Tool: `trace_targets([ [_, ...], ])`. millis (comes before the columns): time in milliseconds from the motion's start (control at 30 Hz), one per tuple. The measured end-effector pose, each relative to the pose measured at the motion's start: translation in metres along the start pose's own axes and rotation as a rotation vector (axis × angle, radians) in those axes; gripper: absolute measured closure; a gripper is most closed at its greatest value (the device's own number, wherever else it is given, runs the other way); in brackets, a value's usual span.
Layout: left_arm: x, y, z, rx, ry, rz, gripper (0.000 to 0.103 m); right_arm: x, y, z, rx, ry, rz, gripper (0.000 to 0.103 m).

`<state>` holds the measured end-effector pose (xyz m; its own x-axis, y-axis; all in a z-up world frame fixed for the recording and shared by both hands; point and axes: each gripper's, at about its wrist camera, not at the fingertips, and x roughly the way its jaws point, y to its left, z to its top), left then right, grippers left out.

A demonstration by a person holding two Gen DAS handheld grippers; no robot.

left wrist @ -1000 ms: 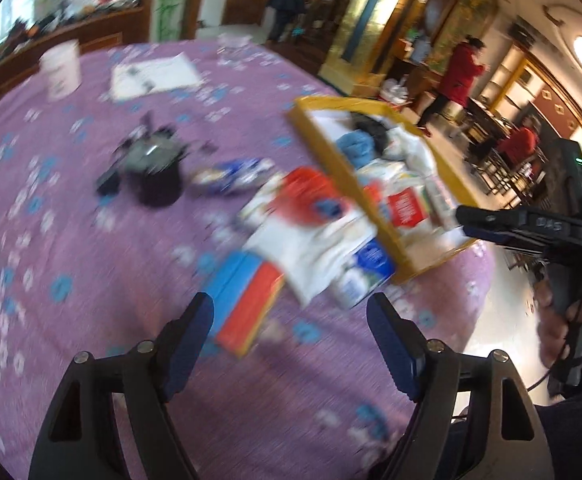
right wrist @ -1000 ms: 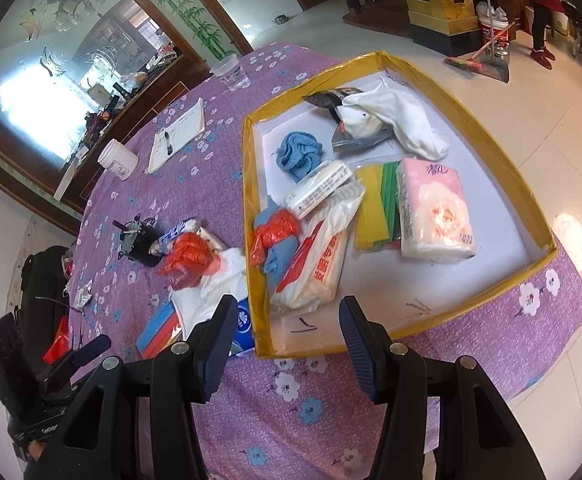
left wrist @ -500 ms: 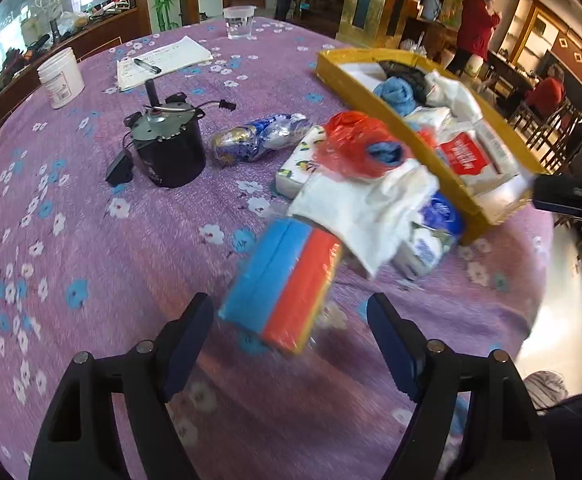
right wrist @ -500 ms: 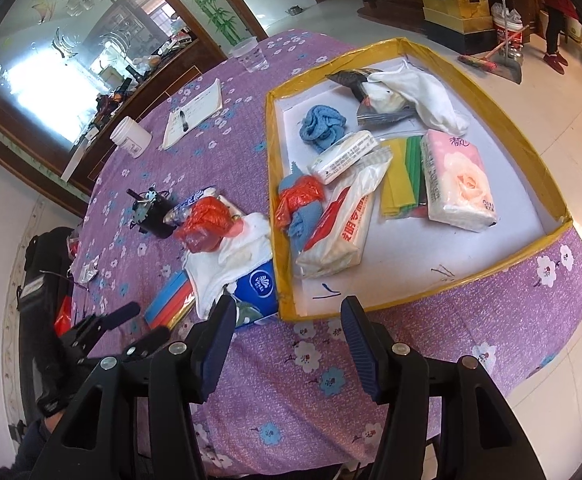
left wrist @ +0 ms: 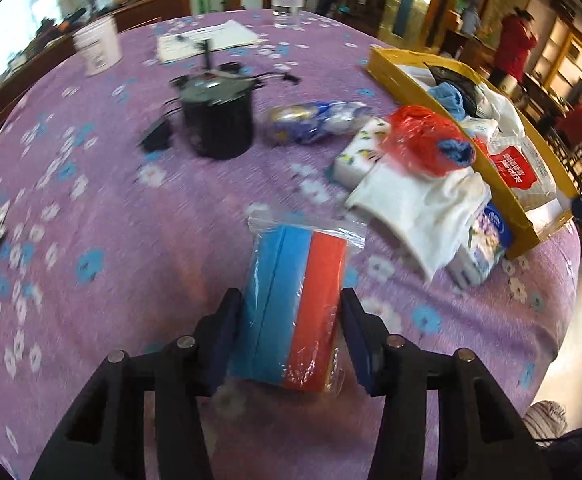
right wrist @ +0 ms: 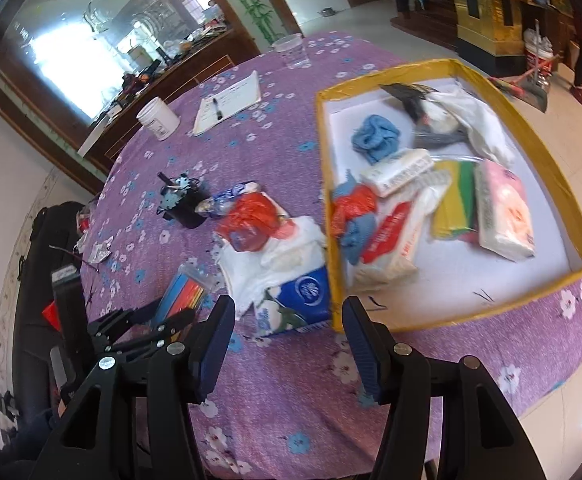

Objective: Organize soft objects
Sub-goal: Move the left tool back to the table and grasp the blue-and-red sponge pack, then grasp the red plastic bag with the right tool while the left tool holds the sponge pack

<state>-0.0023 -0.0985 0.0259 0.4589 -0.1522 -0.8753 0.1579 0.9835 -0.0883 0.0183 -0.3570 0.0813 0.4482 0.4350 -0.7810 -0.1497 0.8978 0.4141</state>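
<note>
In the left wrist view, the left gripper [left wrist: 291, 332] is seen closing its jaws around a bagged pack of blue and red sponges [left wrist: 291, 304] lying on the purple tablecloth [left wrist: 131, 208]; the pads are drawn right against its sides, though a firm pinch cannot be confirmed. The pick-up step is judged to be in hand; a lift and carry to the yellow tray [left wrist: 503, 208] is called for next. A second ago the jaws were wide and the pack lay farther ahead.

In the right wrist view, the right gripper [right wrist: 289, 340] is held half open and empty above the cloth, near a tissue pack [right wrist: 295, 300] beside the tray.
</note>
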Motion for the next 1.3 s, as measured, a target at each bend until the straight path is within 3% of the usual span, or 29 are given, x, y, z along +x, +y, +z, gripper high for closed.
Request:
trace_targets([
  [267,-0.012,0.027,-0.029,-0.064,-0.003,0.037,0.055,0.047,0.04,0.042,-0.056,0.037,0.028,0.043],
  [467,-0.014,0.032,-0.035,-0.056,-0.013,0.04,0.055,0.101,0.053,0.067,-0.075,0.101,-0.062,0.044],
  [500,-0.014,0.032,-0.035,-0.053,-0.013,0.039,0.055,0.113,0.053,0.067,-0.083,0.131,-0.079,0.052],
  [533,-0.015,0.033,-0.035,-0.051,-0.014,0.039,0.055,0.119,0.052,0.066,-0.08,0.141,-0.099,0.068],
  [667,-0.016,0.036,-0.035,-0.055,-0.024,0.034,0.056,0.108,0.059,0.059,-0.12,0.105,-0.076,0.069],
  [800,-0.018,0.041,-0.029,-0.072,-0.046,0.026,0.056,0.078,0.08,0.034,-0.191,0.04,0.043,0.069],
  [933,-0.011,0.037,-0.022,-0.069,-0.033,0.023,0.056,0.08,0.102,0.005,-0.295,0.106,0.121,0.069],
  [1300,-0.002,0.026,-0.015,-0.016,-0.027,0.041,0.053,0.109,0.094,-0.032,-0.355,0.234,0.054,0.069],
])
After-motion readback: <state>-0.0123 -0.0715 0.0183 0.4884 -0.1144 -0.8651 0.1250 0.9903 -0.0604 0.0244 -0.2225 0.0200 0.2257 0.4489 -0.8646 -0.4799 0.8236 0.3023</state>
